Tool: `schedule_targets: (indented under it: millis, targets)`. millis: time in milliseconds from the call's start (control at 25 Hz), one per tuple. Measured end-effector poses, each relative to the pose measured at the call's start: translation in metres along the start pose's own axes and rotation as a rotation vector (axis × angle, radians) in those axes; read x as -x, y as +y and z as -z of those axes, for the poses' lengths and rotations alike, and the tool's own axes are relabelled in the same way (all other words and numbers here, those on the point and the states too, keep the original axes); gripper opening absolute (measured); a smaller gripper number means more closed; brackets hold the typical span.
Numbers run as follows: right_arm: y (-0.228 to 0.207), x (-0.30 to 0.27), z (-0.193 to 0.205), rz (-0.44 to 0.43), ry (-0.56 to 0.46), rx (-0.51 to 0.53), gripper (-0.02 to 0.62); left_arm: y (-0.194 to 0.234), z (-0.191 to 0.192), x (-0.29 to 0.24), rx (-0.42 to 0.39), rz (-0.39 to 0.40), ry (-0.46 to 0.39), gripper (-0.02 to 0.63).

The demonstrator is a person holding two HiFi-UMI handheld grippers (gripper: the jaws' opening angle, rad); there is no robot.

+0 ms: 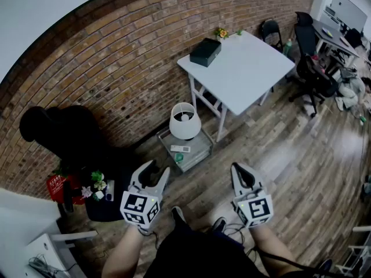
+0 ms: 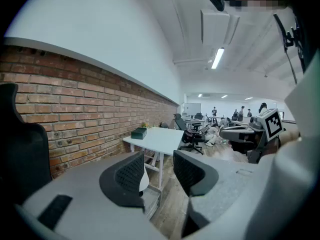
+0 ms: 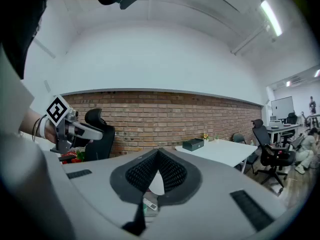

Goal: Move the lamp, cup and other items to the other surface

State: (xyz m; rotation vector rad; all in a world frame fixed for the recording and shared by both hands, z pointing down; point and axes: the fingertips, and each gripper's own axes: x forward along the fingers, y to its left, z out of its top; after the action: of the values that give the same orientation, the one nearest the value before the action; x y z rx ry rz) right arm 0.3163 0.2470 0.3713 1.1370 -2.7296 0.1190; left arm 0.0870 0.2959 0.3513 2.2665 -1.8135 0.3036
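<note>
The lamp [image 1: 184,120] stands on the low table [image 1: 204,146], twelve o'clock ahead. The left gripper [image 1: 158,170] is part-open and empty, and the right gripper [image 1: 240,169] is closed on nothing. The shade looks light and probably crushable (grip the base, hidden here).

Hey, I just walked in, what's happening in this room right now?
A person holds a gripper in each hand, neither gripping anything. The left gripper has its jaws apart; the right gripper is shut and empty. Both point toward a low side table, where a white lamp and a few small items sit untouched. The white table beyond carries a dark box and small flowers.
</note>
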Motion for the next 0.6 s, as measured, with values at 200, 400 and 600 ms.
schedule_targets:
  millis: [200, 400, 600]
  targets:
    - [0.004, -0.012, -0.015, -0.025, -0.037, 0.002, 0.002, 0.006, 0.0, 0.001, 0.018, -0.007, -0.003, 0.176]
    - [0.006, -0.017, -0.009, -0.026, -0.012, 0.007, 0.002, 0.014, 0.004, 0.001, 0.018, -0.01, -0.002, 0.175]
    - [0.012, -0.034, -0.013, -0.011, -0.032, -0.034, 0.005, 0.032, 0.004, -0.003, 0.036, 0.011, 0.003, 0.175]
